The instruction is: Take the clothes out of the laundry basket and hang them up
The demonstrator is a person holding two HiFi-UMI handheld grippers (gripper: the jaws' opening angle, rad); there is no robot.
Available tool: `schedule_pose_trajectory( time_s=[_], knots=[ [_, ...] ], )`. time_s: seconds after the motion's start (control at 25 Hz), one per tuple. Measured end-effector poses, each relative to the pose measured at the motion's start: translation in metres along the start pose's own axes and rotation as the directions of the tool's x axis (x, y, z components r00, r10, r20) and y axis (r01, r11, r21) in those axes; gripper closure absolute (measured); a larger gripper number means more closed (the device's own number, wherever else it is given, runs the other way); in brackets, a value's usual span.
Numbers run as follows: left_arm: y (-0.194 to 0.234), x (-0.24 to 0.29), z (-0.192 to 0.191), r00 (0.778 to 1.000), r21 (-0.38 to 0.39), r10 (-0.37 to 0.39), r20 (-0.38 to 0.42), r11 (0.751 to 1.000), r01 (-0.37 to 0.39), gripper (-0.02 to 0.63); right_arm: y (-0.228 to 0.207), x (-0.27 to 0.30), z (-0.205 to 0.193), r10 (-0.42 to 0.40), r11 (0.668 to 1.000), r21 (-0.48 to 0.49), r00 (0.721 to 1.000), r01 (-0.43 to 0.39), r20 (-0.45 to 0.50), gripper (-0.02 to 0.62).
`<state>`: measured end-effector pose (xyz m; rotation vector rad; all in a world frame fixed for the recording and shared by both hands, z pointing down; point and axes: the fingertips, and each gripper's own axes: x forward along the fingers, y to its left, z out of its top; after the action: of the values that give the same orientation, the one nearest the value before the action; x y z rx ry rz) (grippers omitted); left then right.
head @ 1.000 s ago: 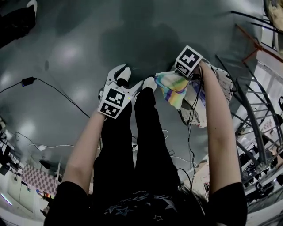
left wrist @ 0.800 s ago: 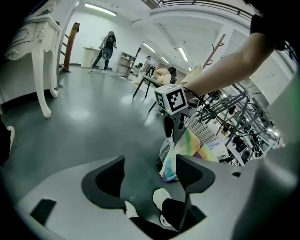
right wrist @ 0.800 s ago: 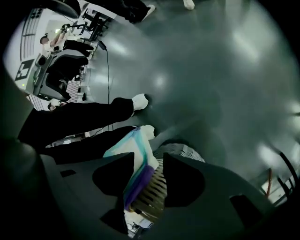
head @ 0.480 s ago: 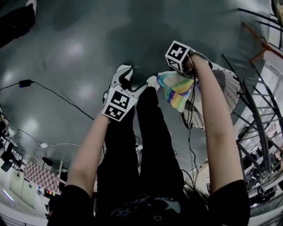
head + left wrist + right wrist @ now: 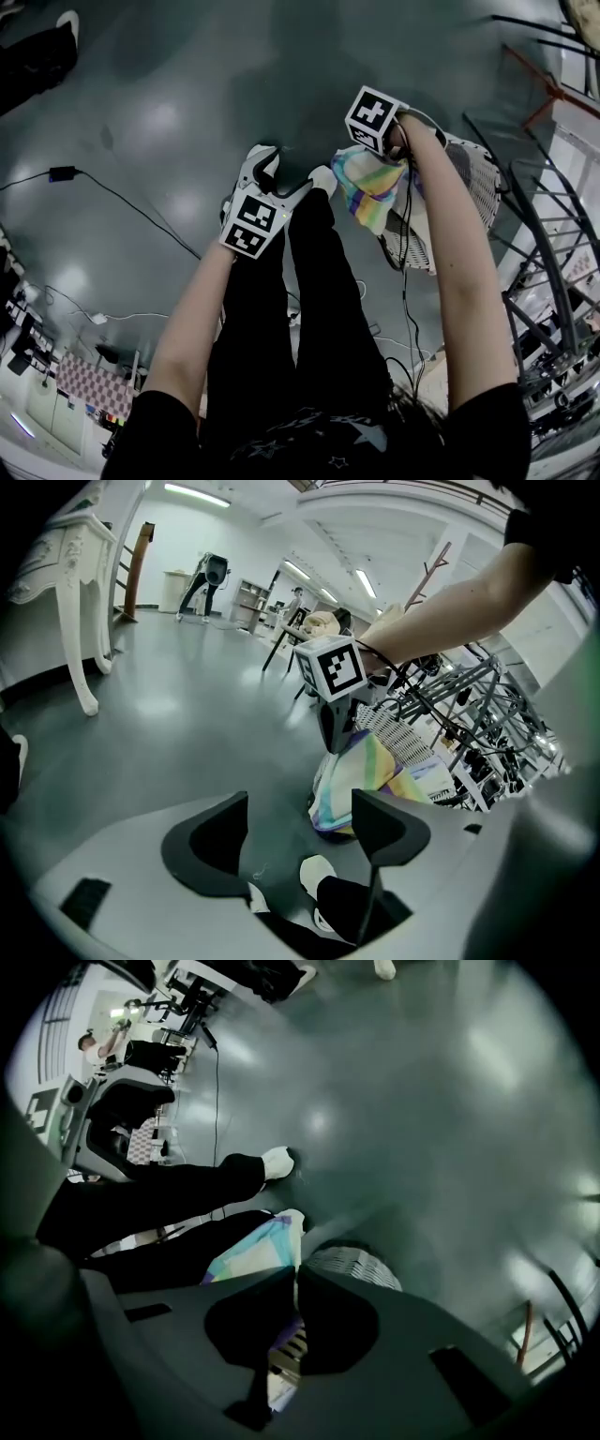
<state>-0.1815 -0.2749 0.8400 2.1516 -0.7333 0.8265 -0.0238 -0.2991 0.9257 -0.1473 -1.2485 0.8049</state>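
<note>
Laundry lift: my right gripper hangs over the white wicker laundry basket. Its fingers have just closed and are pressed together on a fold of the rainbow-striped cloth. The cloth drapes bunched from that pinch, above the basket and beside the person's dark trouser legs; whether its lower end touches the basket rim I cannot tell. My left gripper sits near it over the grey floor, its 2 fingers spread with nothing between them.

To do this step well, I judge I should raise the right gripper slowly and straight up until the cloth hangs clear, watching that the thin fold does not slide out. Then the left gripper can take a free edge, so 2 grips can spread it toward the metal rack. The cloth looks soft and thin, banded in yellow, green, blue and purple.
</note>
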Motion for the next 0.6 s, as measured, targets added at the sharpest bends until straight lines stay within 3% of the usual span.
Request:
schedule_pose_trajectory(
  time_s=[0.16,0.4,0.6],
  knots=[
    [-0.01,-0.01,0.013,1.0,0.024,-0.016,-0.012,1.0,0.017,0.252,0.015,-0.037,0.006,-0.019,1.0,0.0,0.991,0.019,0.13,0.575],
    [-0.018,-0.028,0.042,1.0,0.064,-0.017,-0.016,0.998,0.018,0.252,0.049,-0.089,-0.003,-0.051,0.998,-0.011,0.954,0.056,0.297,0.577],
    [-0.031,-0.043,0.065,0.999,0.095,-0.031,-0.025,0.995,0.033,0.252,0.062,-0.132,-0.028,-0.199,0.978,0.023,0.881,0.209,0.429,0.578]
  ],
)
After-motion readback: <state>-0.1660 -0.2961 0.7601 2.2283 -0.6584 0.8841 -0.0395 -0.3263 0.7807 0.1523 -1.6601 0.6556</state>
